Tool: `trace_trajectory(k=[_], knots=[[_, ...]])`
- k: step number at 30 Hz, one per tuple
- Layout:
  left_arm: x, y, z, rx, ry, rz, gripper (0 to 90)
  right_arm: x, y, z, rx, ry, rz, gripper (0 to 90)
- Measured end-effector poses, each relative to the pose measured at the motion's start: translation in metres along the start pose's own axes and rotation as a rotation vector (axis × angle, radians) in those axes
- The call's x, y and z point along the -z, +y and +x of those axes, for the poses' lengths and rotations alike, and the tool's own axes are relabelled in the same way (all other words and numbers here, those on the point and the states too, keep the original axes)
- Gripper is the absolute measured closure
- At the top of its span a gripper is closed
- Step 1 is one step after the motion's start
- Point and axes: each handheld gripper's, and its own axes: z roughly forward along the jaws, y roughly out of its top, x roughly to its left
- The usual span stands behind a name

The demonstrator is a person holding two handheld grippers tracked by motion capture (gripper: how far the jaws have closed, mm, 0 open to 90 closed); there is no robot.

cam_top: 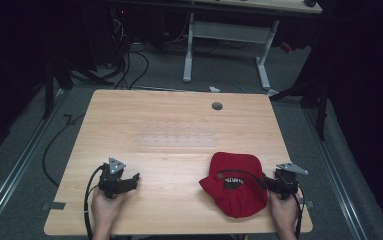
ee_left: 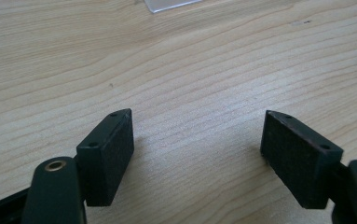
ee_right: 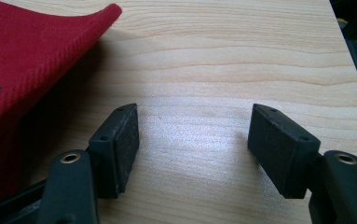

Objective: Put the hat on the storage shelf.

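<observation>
From above, a red cap (cam_top: 235, 184) lies near the worktop's (cam_top: 179, 120) front right corner, just beside the right gripper (cam_top: 274, 186). The left gripper (ee_left: 197, 154) has its jaws wide over bare wood. The right gripper's view shows jaws wide, cap beside them.

The counter (cam_top: 169, 120) is pale, honey-coloured wood with fine grain lines running across it, broken by a small round grey plug (cam_top: 217, 106) near its far edge and a faint see-through sheet (cam_top: 178, 138) that barely stands out from the wood. On it lies a bright red cap (cam_top: 235, 184) in a ribbed twill weave, with a black label (cam_top: 230, 183) and a black band inside. The left gripper (ee_left: 197, 154) and the right gripper (ee_right: 193, 149) are matt black, their fingers (ee_left: 106, 158) faced with dark, finely textured pads, brass-coloured rivets at the joints, and a grey three-cornered plate (cam_top: 116, 165) on top.
</observation>
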Motion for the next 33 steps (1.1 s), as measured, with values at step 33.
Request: trace_trajectory(k=[33], knots=[[0.000,0.000,-0.001,-0.001,-0.004,0.003,26.0,0.018,0.005,-0.014,-0.100,0.020,-0.061,46.5]])
